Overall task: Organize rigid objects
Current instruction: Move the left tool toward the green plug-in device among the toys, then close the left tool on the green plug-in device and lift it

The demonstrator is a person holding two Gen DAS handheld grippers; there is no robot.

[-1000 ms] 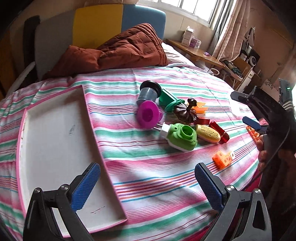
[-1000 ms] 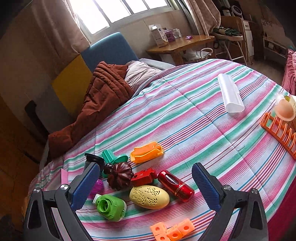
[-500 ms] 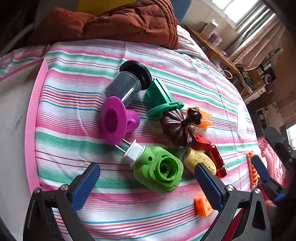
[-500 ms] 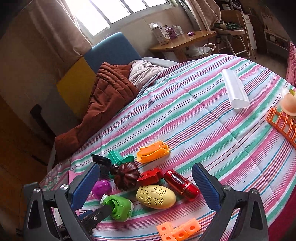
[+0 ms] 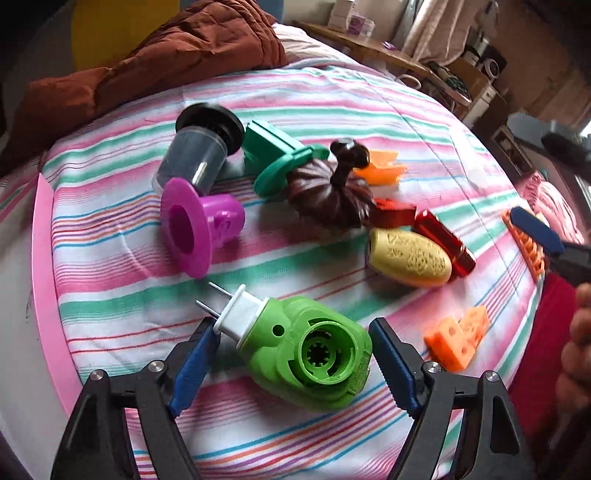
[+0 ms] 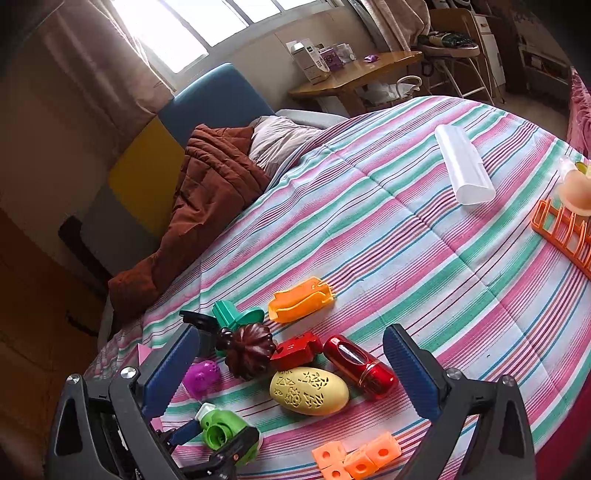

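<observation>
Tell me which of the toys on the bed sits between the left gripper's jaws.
The green plug-in device with the white two-pin plug; every other toy lies farther up the striped bedspread.

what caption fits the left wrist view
Left gripper closing around a green plug-in device on a striped bedspread, other plastic items scattered beyond.

A home bedroom: striped bed [image 6: 388, 206], brown quilt [image 6: 207, 192], curtained window [image 6: 177, 33].
</observation>
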